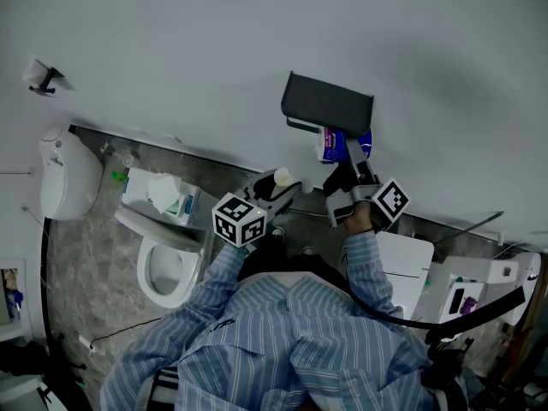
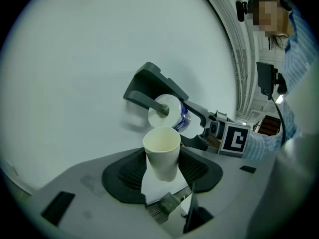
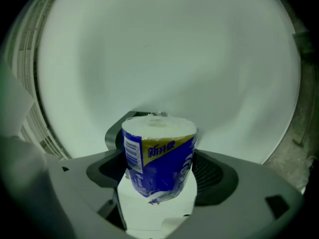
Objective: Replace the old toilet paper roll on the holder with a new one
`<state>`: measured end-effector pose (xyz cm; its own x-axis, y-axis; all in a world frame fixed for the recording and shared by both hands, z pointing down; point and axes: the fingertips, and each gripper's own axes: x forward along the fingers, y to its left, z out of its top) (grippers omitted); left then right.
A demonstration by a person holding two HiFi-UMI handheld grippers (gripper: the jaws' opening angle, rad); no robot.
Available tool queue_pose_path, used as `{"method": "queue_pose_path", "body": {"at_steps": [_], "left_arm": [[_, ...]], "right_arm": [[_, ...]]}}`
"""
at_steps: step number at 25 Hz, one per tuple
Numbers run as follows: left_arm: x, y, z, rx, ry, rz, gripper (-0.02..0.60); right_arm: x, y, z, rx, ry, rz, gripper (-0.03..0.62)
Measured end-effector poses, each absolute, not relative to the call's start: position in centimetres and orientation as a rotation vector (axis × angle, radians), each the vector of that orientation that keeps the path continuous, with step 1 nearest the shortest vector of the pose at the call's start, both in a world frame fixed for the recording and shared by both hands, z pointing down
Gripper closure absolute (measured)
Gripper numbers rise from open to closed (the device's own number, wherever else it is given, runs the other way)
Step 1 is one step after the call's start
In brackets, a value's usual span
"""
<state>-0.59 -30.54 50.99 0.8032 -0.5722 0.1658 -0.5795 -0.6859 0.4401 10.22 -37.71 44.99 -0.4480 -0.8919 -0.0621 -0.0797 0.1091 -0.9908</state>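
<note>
Wrapped roll tight between right fingers, at holder; bare tube tight between left fingers.

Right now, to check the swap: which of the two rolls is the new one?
The blue-wrapped roll in the right gripper, by the holder; the left gripper grips only a bare white tube.

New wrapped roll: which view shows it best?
Right gripper view: the new wrapped roll sits large in the right tool. Left gripper view shows it small at the holder; head view, partly hidden under it.
</note>
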Motion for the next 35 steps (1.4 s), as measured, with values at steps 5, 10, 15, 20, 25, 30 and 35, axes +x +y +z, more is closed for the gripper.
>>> {"method": "queue_pose_path", "body": {"at_steps": [5,10,15,20,25,30,35], "left_arm": [[-1.7,-31.3,51.2,2.49,-0.896,0.013,0.383],[-2.0,-31.7,51.3,2.484,-0.91,0.014,0.383],[-2.4,-31.7,51.3,2.485,-0.917,0.021,0.383],[-2.9,-32.1,51.3,2.483,-0.925,0.018,0.383],[-3.2,-32.3,51.6,2.488,-0.898,0.03,0.383],[-2.9,-32.3,51.6,2.497,-0.88,0.038,0.383],[-3.7,-32.4,51.8,2.5,-0.862,0.043,0.383]], "right_arm": [[7.0,-37.6,44.8,-0.953,1.842,-1.426,0.183],[4.8,-37.5,44.9,-0.937,1.953,-1.442,0.184],[4.6,-37.5,44.9,-0.914,1.985,-1.454,0.184],[4.3,-37.7,45.5,-0.813,1.879,-1.541,0.186],[3.1,-38.0,45.6,-0.768,1.894,-1.558,0.186],[3.8,-37.9,45.4,-0.769,1.884,-1.532,0.184],[4.4,-37.8,45.4,-0.82,1.914,-1.482,0.184]]}}
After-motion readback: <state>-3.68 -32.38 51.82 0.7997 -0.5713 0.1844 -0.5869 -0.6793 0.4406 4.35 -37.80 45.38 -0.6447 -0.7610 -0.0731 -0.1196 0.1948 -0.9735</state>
